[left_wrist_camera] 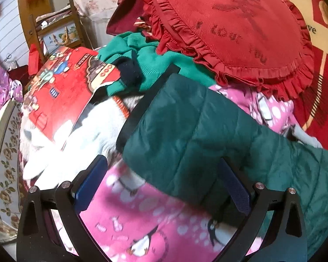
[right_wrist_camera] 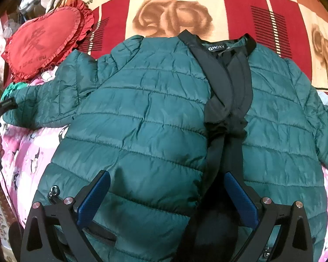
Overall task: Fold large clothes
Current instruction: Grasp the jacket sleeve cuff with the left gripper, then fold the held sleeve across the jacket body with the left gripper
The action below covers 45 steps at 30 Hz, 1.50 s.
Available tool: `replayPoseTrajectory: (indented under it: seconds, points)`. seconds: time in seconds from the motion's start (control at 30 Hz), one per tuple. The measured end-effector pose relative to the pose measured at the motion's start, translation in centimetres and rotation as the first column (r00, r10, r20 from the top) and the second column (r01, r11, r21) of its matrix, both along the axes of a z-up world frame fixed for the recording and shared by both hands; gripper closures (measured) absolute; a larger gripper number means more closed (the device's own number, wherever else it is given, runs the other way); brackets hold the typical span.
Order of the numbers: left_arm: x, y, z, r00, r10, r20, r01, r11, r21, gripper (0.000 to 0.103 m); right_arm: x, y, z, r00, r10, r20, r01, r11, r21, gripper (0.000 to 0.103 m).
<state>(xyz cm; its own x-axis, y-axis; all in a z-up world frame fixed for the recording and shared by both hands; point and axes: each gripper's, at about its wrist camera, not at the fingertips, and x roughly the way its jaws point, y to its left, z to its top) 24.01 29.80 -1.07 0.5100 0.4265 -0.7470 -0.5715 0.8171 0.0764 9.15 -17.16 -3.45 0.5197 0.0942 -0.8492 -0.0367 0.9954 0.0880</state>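
A dark green quilted jacket [right_wrist_camera: 146, 118] with black trim lies face up and spread on the bed, collar away from me, both sleeves out to the sides. My right gripper [right_wrist_camera: 167, 187] is open just above its lower front, the fingers either side of the black front band. In the left wrist view the jacket's left sleeve [left_wrist_camera: 185, 126] with its black cuff lies across a pile of clothes. My left gripper [left_wrist_camera: 164, 172] is open at the sleeve's cuff end; its right finger [left_wrist_camera: 234, 183] is against the sleeve's fabric, its left finger clear of it.
A red heart-shaped frilled cushion [left_wrist_camera: 234, 28] lies beyond the sleeve, also in the right wrist view [right_wrist_camera: 43, 41]. A pink penguin-print blanket [left_wrist_camera: 142, 214], a green sweater [left_wrist_camera: 150, 63], a white garment [left_wrist_camera: 83, 137] and a red printed bag [left_wrist_camera: 61, 93] pile at the left. The bed has a red-and-cream rose cover [right_wrist_camera: 175, 4].
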Motion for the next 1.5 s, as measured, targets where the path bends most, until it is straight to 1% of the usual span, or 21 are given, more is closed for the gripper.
replayPoseTrajectory:
  seconds: [0.03, 0.07, 0.1, 0.13, 0.2, 0.23, 0.27, 0.33, 0.37, 0.57, 0.63, 0.73, 0.93, 1.0, 1.07, 1.2, 1.33, 1.5]
  points:
    - [0.3, 0.2, -0.2, 1.0, 0.011, -0.009, -0.011, 1.0, -0.001, 0.002, -0.1, 0.0, 0.0, 1.0, 0.002, -0.002, -0.002, 1.0, -0.002, 0.0]
    - [0.5, 0.3, -0.3, 1.0, 0.015, -0.013, -0.015, 1.0, -0.011, 0.012, -0.2, 0.0, 0.0, 1.0, 0.005, -0.004, -0.005, 1.0, -0.003, 0.0]
    - [0.8, 0.6, -0.6, 1.0, 0.018, -0.015, -0.018, 0.999, -0.032, 0.018, -0.4, -0.1, 0.0, 1.0, 0.008, -0.006, -0.008, 1.0, -0.003, 0.0]
    - [1.0, 0.7, -0.8, 1.0, 0.022, -0.019, -0.023, 0.999, -0.044, 0.028, -0.4, -0.1, 0.0, 1.0, 0.011, -0.007, -0.011, 1.0, -0.004, 0.0]
    - [1.1, 0.8, -0.8, 1.0, 0.021, -0.012, -0.022, 0.998, -0.051, 0.04, -0.7, -0.3, -0.2, 1.0, 0.023, -0.016, -0.023, 1.0, 0.001, 0.0]
    - [0.9, 0.5, -0.6, 1.0, 0.014, -0.006, -0.015, 0.999, -0.044, 0.054, -0.9, -0.5, -0.3, 0.999, 0.025, -0.021, -0.025, 1.0, 0.001, 0.0]
    - [0.8, 0.3, -0.3, 1.0, 0.006, -0.007, -0.007, 0.999, -0.04, 0.065, -1.0, -0.7, -0.3, 0.999, 0.024, -0.026, -0.024, 1.0, 0.001, 0.0]
    - [0.7, -0.3, 0.1, 1.0, -0.016, -0.002, 0.016, 0.999, -0.044, 0.074, -1.2, -1.1, -0.4, 0.999, 0.018, -0.031, -0.018, 1.0, 0.003, 0.0]
    - [0.4, -1.0, 0.6, 0.999, -0.039, 0.006, 0.04, 0.998, -0.046, 0.077, -1.3, -1.3, -0.4, 0.999, 0.014, -0.031, -0.014, 1.0, 0.005, 0.0]
    - [-1.4, -5.2, 3.1, 0.989, -0.144, 0.045, 0.146, 0.989, -0.029, 0.084, -2.2, -3.0, 0.6, 1.0, -0.009, -0.013, 0.01, 0.999, 0.032, 0.0]
    - [-2.0, -7.0, 3.9, 0.982, -0.184, 0.052, 0.186, 0.982, -0.043, 0.085, -2.5, -3.6, 0.9, 1.0, -0.016, -0.008, 0.016, 0.999, 0.043, 0.0]
    - [-2.9, -10.3, 4.8, 0.967, -0.247, 0.059, 0.25, 0.968, -0.038, 0.085, -3.2, -4.6, 1.4, 0.999, -0.032, 0.002, 0.032, 0.998, 0.048, 0.0]
    - [-5.1, -18.2, 7.0, 0.918, -0.387, 0.089, 0.39, 0.921, -0.017, 0.085, -4.6, -7.2, 1.9, 0.997, -0.07, 0.012, 0.069, 0.997, 0.042, 0.0]
    - [-5.5, -20.7, 7.7, 0.9, -0.424, 0.096, 0.428, 0.904, -0.019, 0.085, -5.3, -8.2, 2.2, 0.996, -0.086, 0.026, 0.086, 0.996, 0.013, 0.0]
    - [-5.8, -23.5, 8.2, 0.878, -0.47, 0.092, 0.474, 0.88, -0.025, 0.085, -5.8, -9.1, 2.4, 0.995, -0.098, 0.037, 0.099, 0.995, -0.017, 0.0]
    - [-6.2, -28.0, 8.6, 0.844, -0.528, 0.094, 0.534, 0.845, -0.044, 0.085, -6.8, -11.2, 2.6, 0.992, -0.124, 0.034, 0.126, 0.99, -0.059, 0.0]
    - [-6.7, -32.6, 9.0, 0.807, -0.582, 0.099, 0.588, 0.808, -0.044, 0.085, -8.0, -13.5, 2.7, 0.987, -0.157, 0.032, 0.158, 0.987, -0.031, 0.0]
    - [-7.3, -37.7, 9.6, 0.759, -0.643, 0.098, 0.649, 0.76, -0.034, 0.085, -9.0, -16.0, 2.3, 0.979, -0.203, 0.026, 0.203, 0.979, -0.027, 0.0]
